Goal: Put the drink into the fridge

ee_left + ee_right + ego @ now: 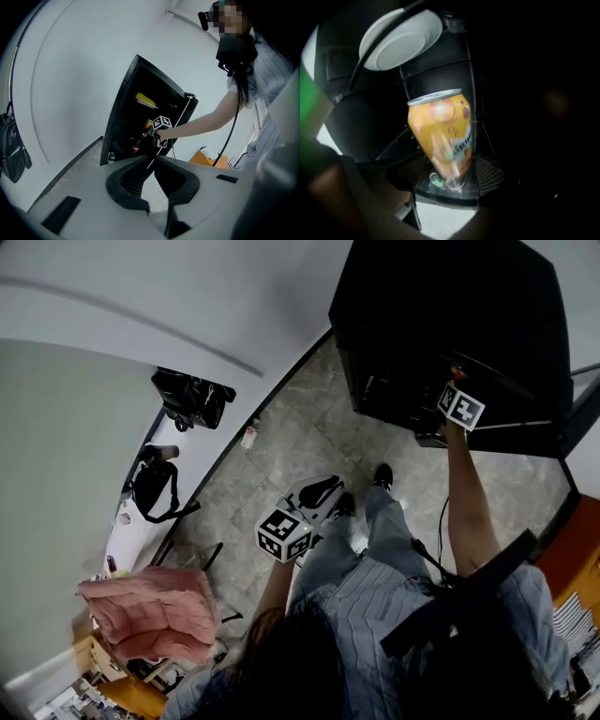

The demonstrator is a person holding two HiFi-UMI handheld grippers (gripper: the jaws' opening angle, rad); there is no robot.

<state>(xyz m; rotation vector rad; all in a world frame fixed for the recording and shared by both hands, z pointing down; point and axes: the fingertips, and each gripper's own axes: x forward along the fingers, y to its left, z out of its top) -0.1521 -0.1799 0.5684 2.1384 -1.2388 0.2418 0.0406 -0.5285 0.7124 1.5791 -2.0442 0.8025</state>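
The right tongs (pixel 449 174) grip an orange drink can (pixel 440 126), which hangs slightly tilted inside the black fridge (pixel 450 306). The left tongs (pixel 151 161) are closed and empty. If the can is released tilted, it may topple onto the bottles (pixel 436 180) below.

Glossy orange metal can (pixel 440 136), matt black fridge (pixel 450 306), speckled stone floor (pixel 291 437)

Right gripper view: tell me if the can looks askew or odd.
The orange can leans, top tipped left, in the right gripper's jaws inside the dark fridge. No dent or spill shows, though it is blurred.
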